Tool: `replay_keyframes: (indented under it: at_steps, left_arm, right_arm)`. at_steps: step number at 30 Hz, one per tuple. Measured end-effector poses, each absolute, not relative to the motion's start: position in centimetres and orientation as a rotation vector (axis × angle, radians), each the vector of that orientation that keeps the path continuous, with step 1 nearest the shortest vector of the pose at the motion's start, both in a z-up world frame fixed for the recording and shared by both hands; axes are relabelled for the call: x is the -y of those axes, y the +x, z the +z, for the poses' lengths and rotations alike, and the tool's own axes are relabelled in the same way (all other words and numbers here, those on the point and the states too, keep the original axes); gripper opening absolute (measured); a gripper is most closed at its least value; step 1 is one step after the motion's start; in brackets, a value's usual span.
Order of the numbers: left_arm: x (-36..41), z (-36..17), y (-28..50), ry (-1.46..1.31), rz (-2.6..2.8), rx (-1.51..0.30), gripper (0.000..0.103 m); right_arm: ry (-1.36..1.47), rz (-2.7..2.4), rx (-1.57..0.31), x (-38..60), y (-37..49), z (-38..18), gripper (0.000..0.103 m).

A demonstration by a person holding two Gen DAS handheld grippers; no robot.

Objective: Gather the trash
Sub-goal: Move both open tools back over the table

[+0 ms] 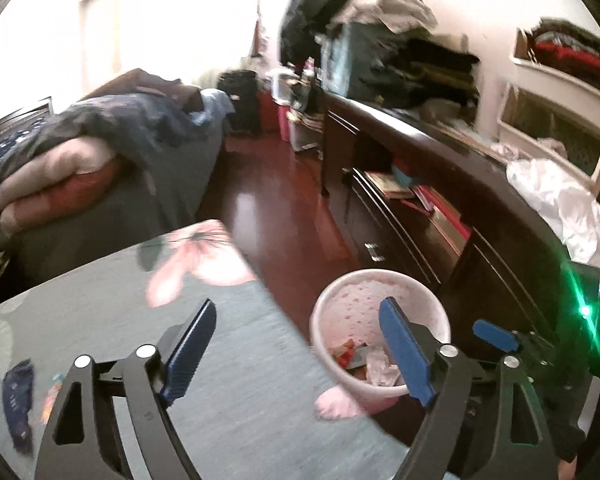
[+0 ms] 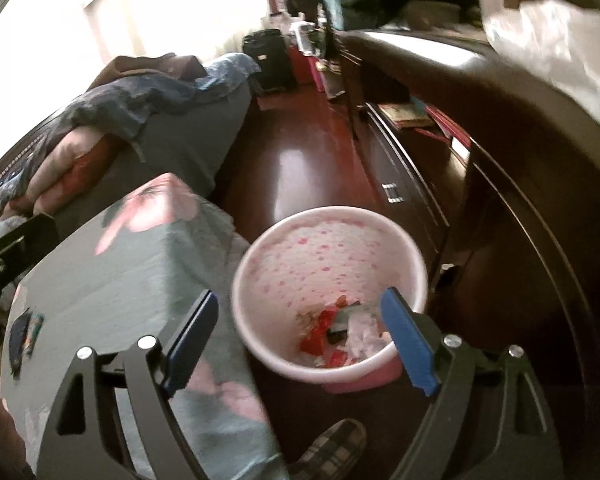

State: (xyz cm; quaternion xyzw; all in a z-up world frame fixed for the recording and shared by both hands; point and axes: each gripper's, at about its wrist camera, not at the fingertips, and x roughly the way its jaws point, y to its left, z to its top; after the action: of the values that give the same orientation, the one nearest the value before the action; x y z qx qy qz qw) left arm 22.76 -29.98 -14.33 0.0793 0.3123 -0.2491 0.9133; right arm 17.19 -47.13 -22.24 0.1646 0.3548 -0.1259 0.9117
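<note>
Both grippers hang with fingers spread and nothing between them — the left gripper (image 1: 296,350) and right gripper (image 2: 300,342). The pink bin (image 2: 330,292), lower centre, holds crumpled wrappers (image 2: 340,340). A floral-covered table (image 2: 112,280) crowds its left side; a dark dresser (image 2: 520,200) stands to its right, on red wooden floor (image 1: 276,200).

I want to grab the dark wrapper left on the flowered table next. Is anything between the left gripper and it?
Nothing visible blocks it. The left gripper is open and empty above the flowered table, and the dark wrapper lies in the open near the table's left edge, with bare cloth between them. The pink bin sits off to the right.
</note>
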Motion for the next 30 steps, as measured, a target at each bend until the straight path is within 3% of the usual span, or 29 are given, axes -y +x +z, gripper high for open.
replay_keyframes:
  at_steps: [16,30]
  left_arm:
    - [8.6,-15.8,22.0,0.025,0.017,-0.670,0.093]
    - [-0.9,-21.6,27.0,0.006,0.131,-0.820,0.093]
  right_arm:
    - [0.141,-0.008,-0.787,31.7,17.9,-19.9,0.088]
    - [-0.035,0.129,-0.827,20.9,20.1,-20.1,0.089]
